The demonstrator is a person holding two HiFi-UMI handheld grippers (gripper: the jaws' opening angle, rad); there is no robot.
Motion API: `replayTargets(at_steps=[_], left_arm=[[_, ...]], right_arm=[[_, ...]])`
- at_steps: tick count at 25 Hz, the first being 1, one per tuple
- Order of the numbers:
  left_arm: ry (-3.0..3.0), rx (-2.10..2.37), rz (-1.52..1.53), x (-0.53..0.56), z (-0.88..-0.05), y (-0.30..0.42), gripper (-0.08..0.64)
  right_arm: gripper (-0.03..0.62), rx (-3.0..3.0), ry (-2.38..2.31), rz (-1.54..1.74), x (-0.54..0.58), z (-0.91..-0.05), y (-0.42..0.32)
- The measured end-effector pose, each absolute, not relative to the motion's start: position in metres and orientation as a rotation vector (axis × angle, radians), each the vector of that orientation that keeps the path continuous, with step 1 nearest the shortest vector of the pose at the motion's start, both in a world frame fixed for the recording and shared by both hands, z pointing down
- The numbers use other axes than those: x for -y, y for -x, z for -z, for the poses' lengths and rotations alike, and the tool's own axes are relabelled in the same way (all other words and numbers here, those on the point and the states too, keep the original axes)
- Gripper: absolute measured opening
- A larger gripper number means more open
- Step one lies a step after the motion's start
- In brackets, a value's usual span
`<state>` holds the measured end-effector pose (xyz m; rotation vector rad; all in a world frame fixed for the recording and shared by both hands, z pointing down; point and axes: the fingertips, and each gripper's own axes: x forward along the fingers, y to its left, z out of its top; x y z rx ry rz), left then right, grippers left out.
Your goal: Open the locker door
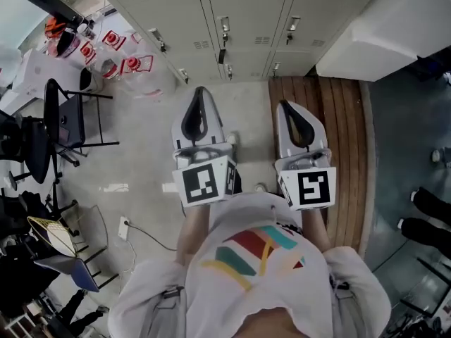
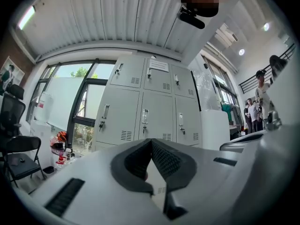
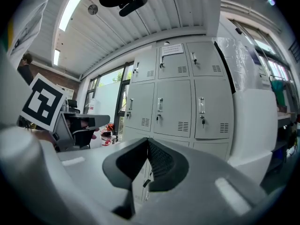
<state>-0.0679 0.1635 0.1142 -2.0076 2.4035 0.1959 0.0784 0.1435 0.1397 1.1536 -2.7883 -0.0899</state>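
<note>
A bank of grey lockers [image 1: 239, 9] stands ahead with all doors closed, each door with a small latch handle [image 1: 224, 28]. In the left gripper view the lockers [image 2: 150, 111] fill the middle, some way off; in the right gripper view the lockers [image 3: 180, 97] show the same closed doors. My left gripper [image 1: 200, 91] and right gripper [image 1: 286, 105] point level toward them, side by side and well short of the doors. The left gripper [image 2: 150, 141] has its dark pads meeting at the tip with nothing between them. So does the right gripper [image 3: 147, 140].
A white cabinet [image 1: 380, 34] stands right of the lockers, above a strip of wooden flooring [image 1: 335, 139]. Black chairs [image 1: 63, 122] and red-and-white bottles [image 1: 120, 58] are at the left. A floor socket with cable [image 1: 125, 227] lies near my feet. People [image 2: 257, 108] stand at the far right.
</note>
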Motion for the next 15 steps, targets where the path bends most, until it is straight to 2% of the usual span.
replayTargets(at_steps=[8,15], left_arm=[[2.043,-2.398,-0.227,-0.084,-0.115,0.153,0.015],[2.092,-2.351,-0.216,-0.034,-0.116,0.176,0.015]], right_arm=[[0.005,2.820,-1.156,0.139,-0.069,-0.119,0.016],[0.005,2.798,-1.228,0.126,-0.028,-0.121,0.039]])
